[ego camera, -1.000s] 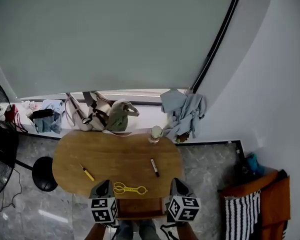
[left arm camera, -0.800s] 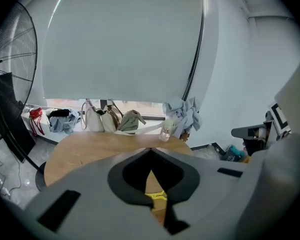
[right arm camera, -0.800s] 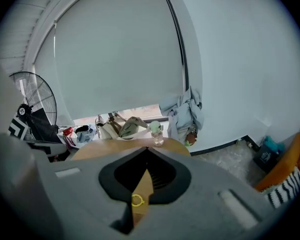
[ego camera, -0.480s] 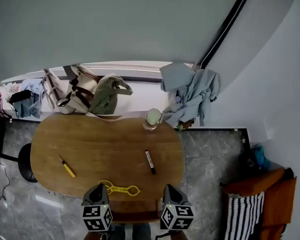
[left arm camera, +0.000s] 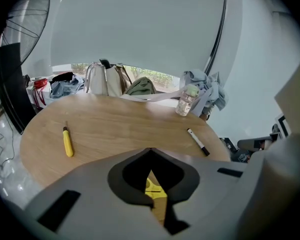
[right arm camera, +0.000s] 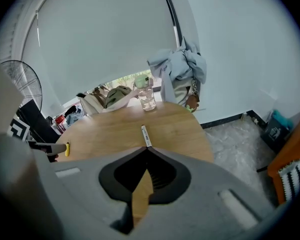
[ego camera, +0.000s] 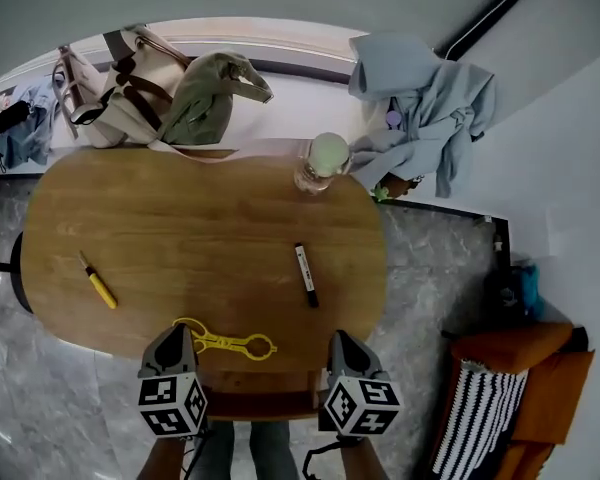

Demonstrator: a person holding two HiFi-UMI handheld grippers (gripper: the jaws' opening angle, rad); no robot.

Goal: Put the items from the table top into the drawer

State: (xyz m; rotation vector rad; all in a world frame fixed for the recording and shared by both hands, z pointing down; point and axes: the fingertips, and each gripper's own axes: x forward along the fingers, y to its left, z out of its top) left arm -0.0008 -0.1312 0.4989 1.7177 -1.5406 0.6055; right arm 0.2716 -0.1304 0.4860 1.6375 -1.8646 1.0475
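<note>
With the marker (ego camera: 306, 274), yellow tongs (ego camera: 225, 344) and yellow cutter (ego camera: 98, 286) all lying out on the surface (ego camera: 200, 228), the left gripper (ego camera: 176, 334) and right gripper (ego camera: 339, 340) hang at its near edge, jaws pinched together on nothing, so the person would probably do best to spread one pair before going for what looks like the drawer (ego camera: 260, 400) between them.

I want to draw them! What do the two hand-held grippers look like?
The left hand-held gripper and right hand-held gripper match: grey, pointed bodies with dark pads inside, each carrying a white cube printed with black square markers.
</note>
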